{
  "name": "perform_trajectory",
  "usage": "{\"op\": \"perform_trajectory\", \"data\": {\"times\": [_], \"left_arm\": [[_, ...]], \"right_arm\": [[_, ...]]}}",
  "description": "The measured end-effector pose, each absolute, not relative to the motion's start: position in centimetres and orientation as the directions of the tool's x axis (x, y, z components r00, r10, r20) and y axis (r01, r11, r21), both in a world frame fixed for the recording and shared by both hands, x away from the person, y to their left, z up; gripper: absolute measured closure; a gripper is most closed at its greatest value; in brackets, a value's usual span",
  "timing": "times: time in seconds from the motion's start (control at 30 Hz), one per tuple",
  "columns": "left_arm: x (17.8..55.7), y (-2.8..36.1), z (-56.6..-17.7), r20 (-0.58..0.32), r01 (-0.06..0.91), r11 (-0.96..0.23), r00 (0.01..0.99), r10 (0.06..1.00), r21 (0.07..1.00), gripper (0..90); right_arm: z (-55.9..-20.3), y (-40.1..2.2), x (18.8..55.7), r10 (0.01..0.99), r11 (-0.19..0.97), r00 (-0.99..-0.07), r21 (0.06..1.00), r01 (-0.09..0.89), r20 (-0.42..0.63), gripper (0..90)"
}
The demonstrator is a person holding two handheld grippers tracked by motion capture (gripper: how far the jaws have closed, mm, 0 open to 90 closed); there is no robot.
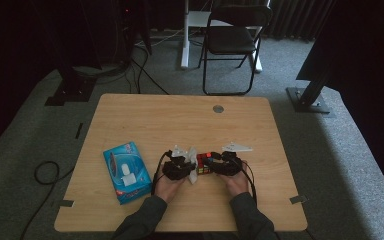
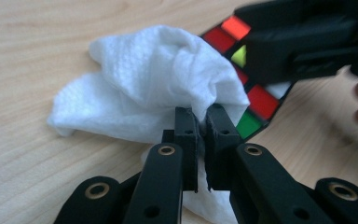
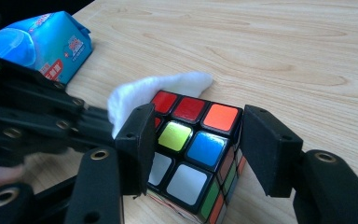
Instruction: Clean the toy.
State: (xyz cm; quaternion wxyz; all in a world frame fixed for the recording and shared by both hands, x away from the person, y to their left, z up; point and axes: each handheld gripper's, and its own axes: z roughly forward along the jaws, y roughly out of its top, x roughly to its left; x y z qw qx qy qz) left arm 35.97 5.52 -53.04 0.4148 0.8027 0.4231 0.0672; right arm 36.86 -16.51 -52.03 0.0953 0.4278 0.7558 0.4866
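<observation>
The left tongs (image 2: pixel 200 122) are clamped on a white tissue (image 2: pixel 154 79), pressing it against the puzzle cube (image 3: pixel 193 154). The right tongs (image 3: pixel 196 154) grip that cube by its sides on the tabletop (image 1: pixel 180 117); a blue tissue pack (image 1: pixel 126 171) lies left

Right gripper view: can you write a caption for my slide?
Right gripper holds a scrambled puzzle cube while a white wipe presses its side.

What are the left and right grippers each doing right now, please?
Left gripper: shut on the crumpled white tissue.
Right gripper: jaws around the multicoloured puzzle cube; whether they press it cannot be told.
</observation>
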Motion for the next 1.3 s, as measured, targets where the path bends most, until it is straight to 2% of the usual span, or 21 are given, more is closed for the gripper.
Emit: {"op": "perform_trajectory", "data": {"times": [0.27, 0.5, 0.83, 1.3], "left_arm": [[36.7, 5.0, -54.3, -0.201, 0.619, -0.326, 0.628, 0.752, 0.714, 85.5], [36.4, 5.4, -53.8, -0.224, 0.623, -0.302, 0.623, 0.750, 0.722, 85.4], [34.7, 5.8, -50.9, -0.240, 0.581, -0.288, 0.665, 0.707, 0.761, 85.3], [34.9, 5.5, -52.5, -0.244, 0.599, -0.310, 0.666, 0.705, 0.738, 85.3]], "right_arm": [[-52.0, -16.6, 36.9, 0.748, 0.148, -0.602, 0.816, 0.559, 0.277, 46.1], [-52.0, -16.6, 36.9, 0.750, 0.148, -0.602, 0.817, 0.558, 0.275, 46.1], [-52.1, -16.6, 36.9, 0.747, 0.142, -0.601, 0.815, 0.562, 0.284, 46.0], [-52.2, -16.7, 37.0, 0.746, 0.132, -0.597, 0.813, 0.568, 0.296, 46.2]]}}
